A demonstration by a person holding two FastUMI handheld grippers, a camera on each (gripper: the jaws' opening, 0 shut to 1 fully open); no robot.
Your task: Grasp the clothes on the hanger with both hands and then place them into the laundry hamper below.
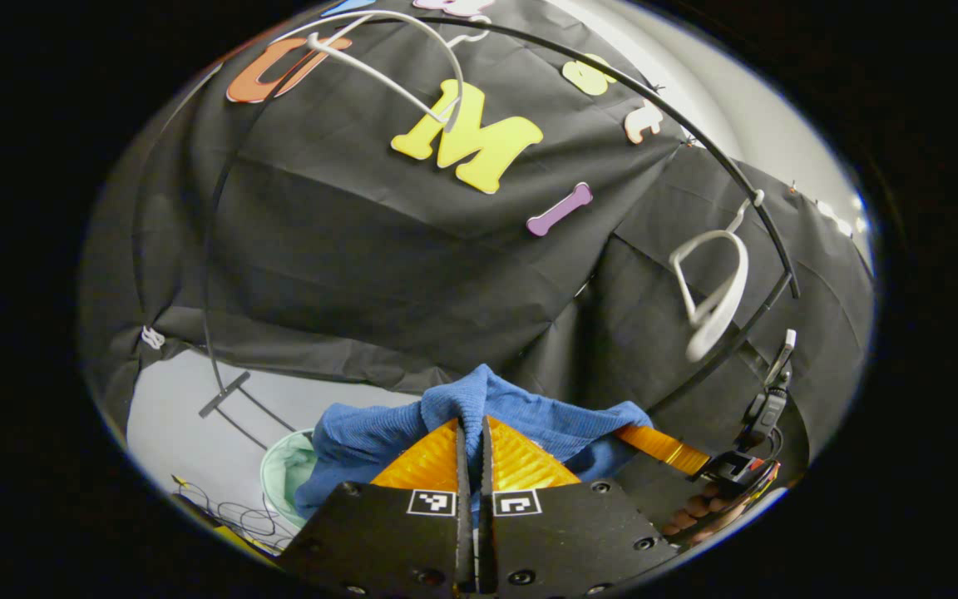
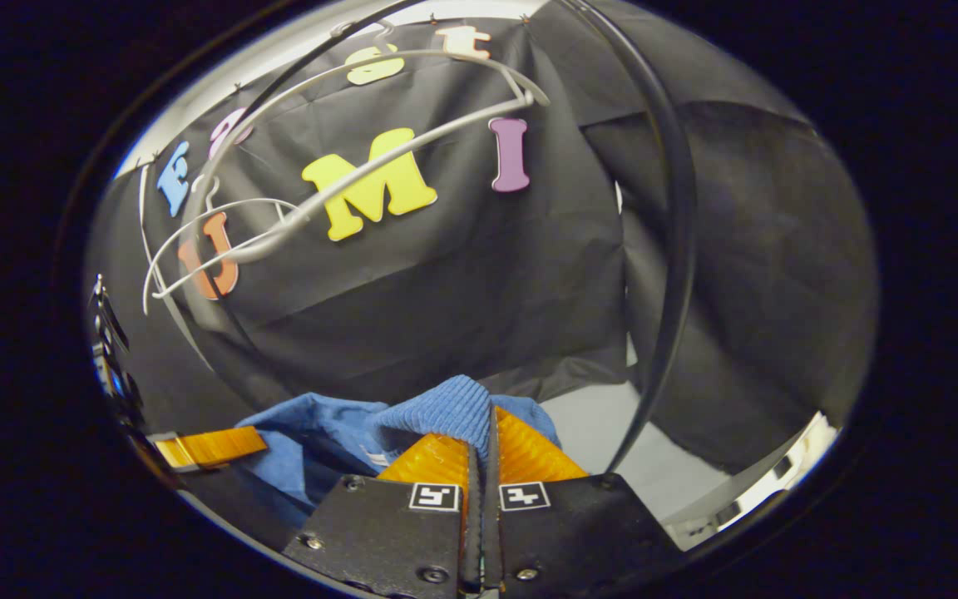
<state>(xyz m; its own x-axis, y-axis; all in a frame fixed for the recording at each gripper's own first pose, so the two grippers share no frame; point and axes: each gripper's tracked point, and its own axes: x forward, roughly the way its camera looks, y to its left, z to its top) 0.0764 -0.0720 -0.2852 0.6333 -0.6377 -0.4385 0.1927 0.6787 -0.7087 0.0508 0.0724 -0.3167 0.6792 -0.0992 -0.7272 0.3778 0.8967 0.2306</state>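
While both grippers pinch blue garment (image 1: 520, 412) (bunched), hamper (image 1: 283, 474) sits below.

left claw (image 1: 474, 441) clamped, right claw (image 2: 482, 445) clamped

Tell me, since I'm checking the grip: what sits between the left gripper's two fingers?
In the left gripper view, a fold of the blue garment is pinched between the left gripper's closed fingers; nothing else sits in that gap.

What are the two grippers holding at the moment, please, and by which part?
Both hold the blue knitted garment: the left gripper and the right gripper each pinch a raised fold of it.
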